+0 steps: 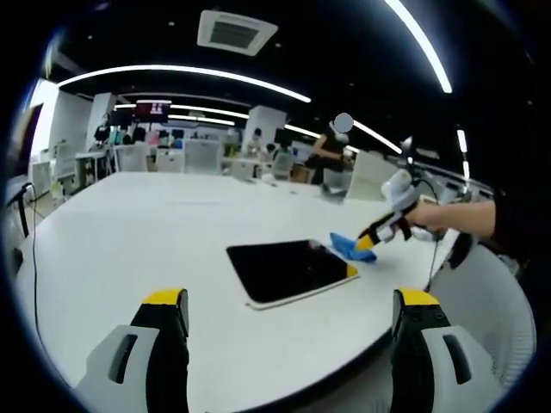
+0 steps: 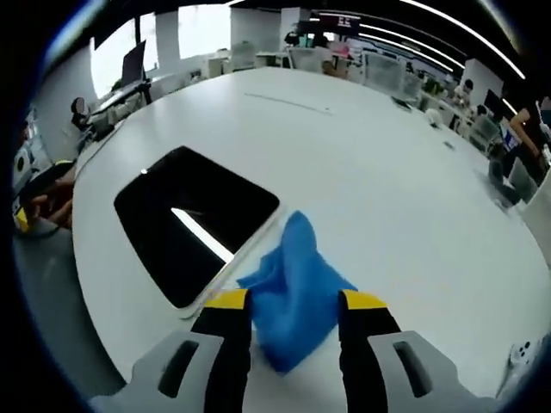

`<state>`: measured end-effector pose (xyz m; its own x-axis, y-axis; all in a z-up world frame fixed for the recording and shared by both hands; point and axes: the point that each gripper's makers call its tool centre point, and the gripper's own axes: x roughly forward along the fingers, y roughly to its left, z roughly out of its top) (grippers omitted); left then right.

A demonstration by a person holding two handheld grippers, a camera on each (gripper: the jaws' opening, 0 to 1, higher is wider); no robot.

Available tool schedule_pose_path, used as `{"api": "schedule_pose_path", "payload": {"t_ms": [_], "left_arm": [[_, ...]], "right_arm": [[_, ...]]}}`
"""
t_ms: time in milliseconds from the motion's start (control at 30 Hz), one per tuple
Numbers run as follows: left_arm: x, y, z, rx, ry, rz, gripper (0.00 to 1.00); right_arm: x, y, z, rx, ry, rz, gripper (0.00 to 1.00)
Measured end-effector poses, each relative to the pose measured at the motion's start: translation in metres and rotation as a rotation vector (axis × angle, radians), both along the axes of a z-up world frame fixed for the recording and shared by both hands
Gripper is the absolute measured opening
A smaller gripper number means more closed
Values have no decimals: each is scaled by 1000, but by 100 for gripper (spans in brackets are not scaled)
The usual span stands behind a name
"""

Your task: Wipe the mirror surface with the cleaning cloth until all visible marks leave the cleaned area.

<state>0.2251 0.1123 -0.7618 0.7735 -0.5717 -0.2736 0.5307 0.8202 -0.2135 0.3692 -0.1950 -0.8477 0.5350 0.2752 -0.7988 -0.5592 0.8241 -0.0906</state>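
Mirror (image 2: 194, 224) lies unobstructed on white table (image 2: 387, 172); right gripper (image 2: 293, 311) jaws clamp blue cloth (image 2: 297, 288), left gripper (image 1: 293, 311) jaws gape empty.

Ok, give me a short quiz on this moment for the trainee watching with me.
1. True or false: the blue cleaning cloth lies between the right gripper's jaws.
2. On which side of the cloth does the mirror lie in the right gripper view: A left, B right, C beneath it?
3. Fill in: the left gripper is ____ and holds nothing.

Key: 1 true. 2 A; the cloth sits at the mirror's edge on the white table. 3 open.
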Motion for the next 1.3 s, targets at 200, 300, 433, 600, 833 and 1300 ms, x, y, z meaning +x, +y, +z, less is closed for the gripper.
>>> {"api": "schedule_pose_path", "payload": {"t_ms": [200, 300, 433, 600, 833, 1300], "left_arm": [[0, 1, -1, 2, 2, 7, 99], [0, 1, -1, 3, 4, 7, 99], [0, 1, -1, 6, 6, 7, 99], [0, 1, -2, 7, 9, 7, 99], [-1, 1, -2, 6, 10, 5, 99], [-1, 1, -2, 6, 9, 5, 99]], "right_arm": [[4, 2, -8, -16, 15, 20, 32], [5, 3, -11, -17, 21, 26, 31], [4, 5, -12, -14, 25, 36, 27], [3, 7, -13, 17, 36, 31, 21], [3, 5, -14, 88, 37, -10, 16], [4, 7, -12, 154, 66, -63, 19]]}}
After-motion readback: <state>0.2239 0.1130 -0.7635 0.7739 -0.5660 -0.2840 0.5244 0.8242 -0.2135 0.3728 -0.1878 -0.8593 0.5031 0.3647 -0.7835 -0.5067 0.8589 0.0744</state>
